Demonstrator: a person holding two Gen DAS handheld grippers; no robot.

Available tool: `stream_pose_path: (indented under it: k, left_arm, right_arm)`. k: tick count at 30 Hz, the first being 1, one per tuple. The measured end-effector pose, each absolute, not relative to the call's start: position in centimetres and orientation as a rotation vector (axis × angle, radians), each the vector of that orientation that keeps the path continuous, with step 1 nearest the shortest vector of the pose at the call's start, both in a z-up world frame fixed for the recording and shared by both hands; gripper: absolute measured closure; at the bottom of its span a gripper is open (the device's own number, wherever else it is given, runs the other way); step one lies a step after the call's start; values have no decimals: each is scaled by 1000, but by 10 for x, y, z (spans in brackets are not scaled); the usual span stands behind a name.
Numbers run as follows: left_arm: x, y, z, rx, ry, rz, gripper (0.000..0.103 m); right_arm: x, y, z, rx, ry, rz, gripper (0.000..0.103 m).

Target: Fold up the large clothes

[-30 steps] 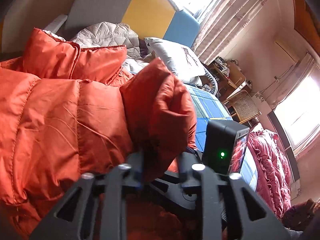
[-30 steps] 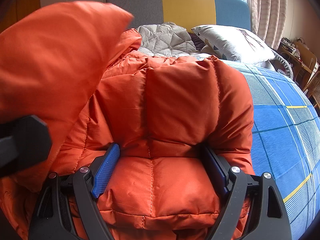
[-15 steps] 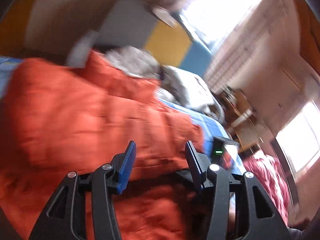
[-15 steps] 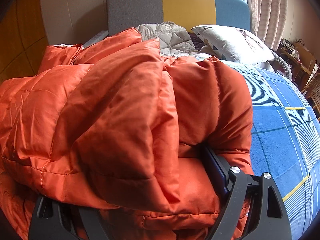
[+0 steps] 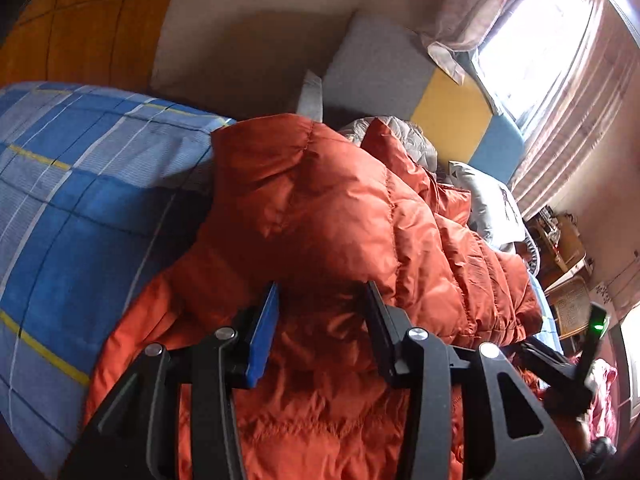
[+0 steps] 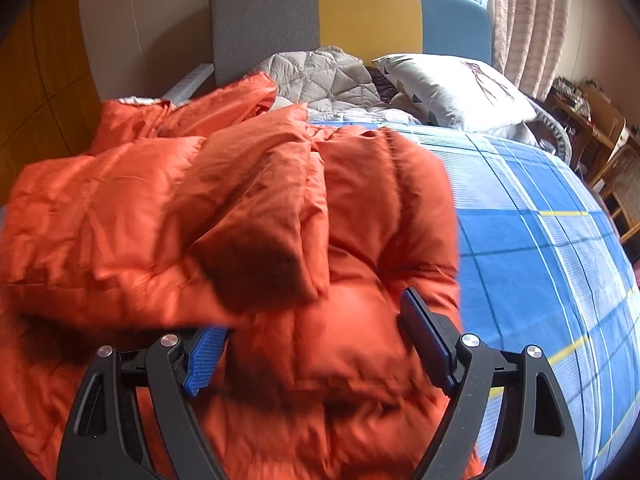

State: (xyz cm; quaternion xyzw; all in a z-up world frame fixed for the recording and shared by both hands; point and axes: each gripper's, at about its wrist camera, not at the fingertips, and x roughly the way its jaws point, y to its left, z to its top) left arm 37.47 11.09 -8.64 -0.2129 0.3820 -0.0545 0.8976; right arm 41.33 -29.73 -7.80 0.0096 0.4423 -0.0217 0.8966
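An orange puffer jacket (image 5: pixel 320 200) (image 6: pixel 380 220) lies on the bed. One sleeve (image 6: pixel 248 220) is folded across its body. My left gripper (image 5: pixel 322 286) hovers low over the jacket's near edge. Its jaws are closing, with puffy fabric bulging up between them and the pads not visibly pressing. My right gripper (image 6: pixel 308 316) stands wide open over the jacket's lower part. The padding swells between its blue pads (image 6: pixel 204 360), and the tip of its left finger is hidden under the folded sleeve. The right gripper's body, with a green light (image 5: pixel 596 326), shows at the right of the left wrist view.
A blue checked sheet (image 6: pixel 540 260) (image 5: pixel 80 200) covers the bed. A grey quilted garment (image 6: pixel 320 76) and a white pillow (image 6: pixel 452 88) lie by the grey, yellow and blue headboard (image 6: pixel 368 12). A wicker chair (image 6: pixel 616 176) and a desk stand past the bed's right side.
The left gripper let go of the sleeve, which now lies folded across the jacket, and swung round to the jacket's left edge. The right gripper lifted slightly off the padding.
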Motion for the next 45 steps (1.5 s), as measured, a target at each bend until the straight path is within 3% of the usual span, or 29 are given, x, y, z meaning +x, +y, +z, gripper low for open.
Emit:
stream_pose_path:
  k: [11,12,14,16,17,20,28,30,32,33,43,45]
  left_arm:
    - [379,106,-84,-414,795,-122,61]
    - [378,107,-85,-412,795,-122,61]
    - [377,109,-84,-411,794,-120,62]
    - [373,111,-82,-411,785,-119,61]
    - [372,112,-80,-412,776,-119,61]
    - [371,118,-77,-419,766,-108,62]
    - [375,120,-71,-385,775,-45,61]
    - [374,120,-66,-385,761,-45,57]
    - [374,117,-59,-383,742,-49,55]
    - [375,116,-55,-380,733,-53,53]
    - [426,81,-32,-294,717,-88,37]
    - [436,78,-39,-281,740,-76,35]
  right_arm:
    - [401,-315,-47,287,878,32,23]
    - [408,-315,-50,295,891,19,30]
    - [422,-312,-59,311,938,13,68]
    - [427,-308,-63,305,948,15,85]
    - [424,-304,-61,289,938,18,92]
    - [412,-297,-56,230,916,13,94]
    - [396,-309,-63,241,958,-33,94]
    - [397,-309,-59,241,951,-32,81]
    - [394,-308,-47,213,911,-57,40]
    - [391,-307,-39,190,872,-77,35]
    - [446,-255,-15,68,771,-1,34]
    - [457,-247,-23,46,774,4,27]
